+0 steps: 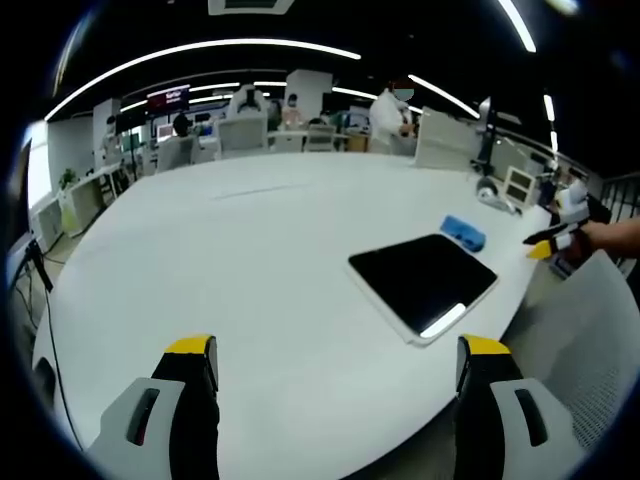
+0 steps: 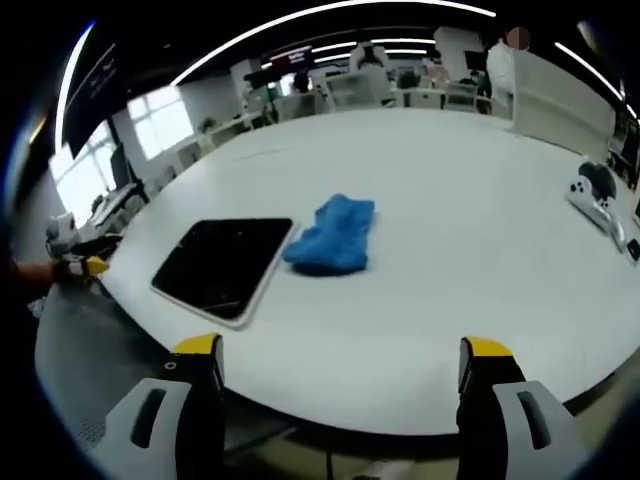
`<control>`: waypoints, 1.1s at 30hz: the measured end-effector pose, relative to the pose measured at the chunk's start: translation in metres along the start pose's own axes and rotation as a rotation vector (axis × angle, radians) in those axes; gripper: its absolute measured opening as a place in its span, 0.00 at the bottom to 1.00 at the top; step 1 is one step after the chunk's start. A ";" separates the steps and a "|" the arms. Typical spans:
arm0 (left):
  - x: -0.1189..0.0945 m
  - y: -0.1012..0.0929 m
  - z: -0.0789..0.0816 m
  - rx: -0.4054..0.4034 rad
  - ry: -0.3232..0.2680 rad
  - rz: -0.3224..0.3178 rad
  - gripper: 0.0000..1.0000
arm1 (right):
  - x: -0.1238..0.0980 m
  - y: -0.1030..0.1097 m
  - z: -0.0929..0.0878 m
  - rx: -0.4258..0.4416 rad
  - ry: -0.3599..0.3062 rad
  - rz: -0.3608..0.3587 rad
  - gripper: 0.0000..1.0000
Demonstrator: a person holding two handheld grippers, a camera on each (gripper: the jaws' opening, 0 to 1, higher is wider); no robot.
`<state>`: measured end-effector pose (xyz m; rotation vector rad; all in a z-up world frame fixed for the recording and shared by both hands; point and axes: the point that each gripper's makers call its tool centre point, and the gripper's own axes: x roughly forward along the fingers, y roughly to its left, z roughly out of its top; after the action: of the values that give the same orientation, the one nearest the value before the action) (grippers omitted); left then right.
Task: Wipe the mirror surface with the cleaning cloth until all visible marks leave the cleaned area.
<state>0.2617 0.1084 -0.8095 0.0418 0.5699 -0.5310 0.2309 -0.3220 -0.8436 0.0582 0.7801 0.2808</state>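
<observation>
a: where is everything sitting right now?

b: the mirror [image 2: 224, 266] is lying flat on the white table [image 2: 450, 300], near its edge, and the blue cleaning cloth [image 2: 333, 238] is lying crumpled just beside the mirror's far corner, touching or nearly touching it. in the left gripper view the mirror [image 1: 422, 279] is showing dark, with a ceiling light reflecting in it.

a: and the hand-held grippers?

b: the right hand-held gripper [image 2: 338, 375] is hovering off the table edge with its jaws spread wide and nothing between them. the left hand-held gripper [image 1: 335, 375] is likewise spread and empty, hovering over bare table.

a: so the step in hand?

b: i'm judging it's picking up the cloth; no wiping is happening yet. the right one is facing the cloth, so it should be coming down over the thickest fold and pinching a good bunch, so a broad pad is trailing flat on the glass. the left could be steadying the mirror's frame so it isn't sliding toward the edge.
</observation>
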 end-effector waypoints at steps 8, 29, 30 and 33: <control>0.001 -0.002 0.000 0.002 0.000 -0.007 0.99 | 0.001 0.001 0.000 0.001 0.019 0.004 0.98; -0.001 -0.001 0.005 -0.013 -0.026 -0.001 0.99 | -0.011 0.007 0.042 -0.014 0.104 -0.021 0.97; -0.001 -0.001 0.005 -0.015 -0.028 0.000 0.99 | -0.011 0.005 0.043 -0.013 0.121 -0.029 0.97; -0.001 0.000 0.006 -0.019 -0.035 0.002 0.99 | -0.013 -0.002 0.046 0.009 0.200 -0.053 0.96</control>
<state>0.2636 0.1080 -0.8039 0.0146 0.5403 -0.5235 0.2551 -0.3249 -0.8019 0.0182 0.9800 0.2352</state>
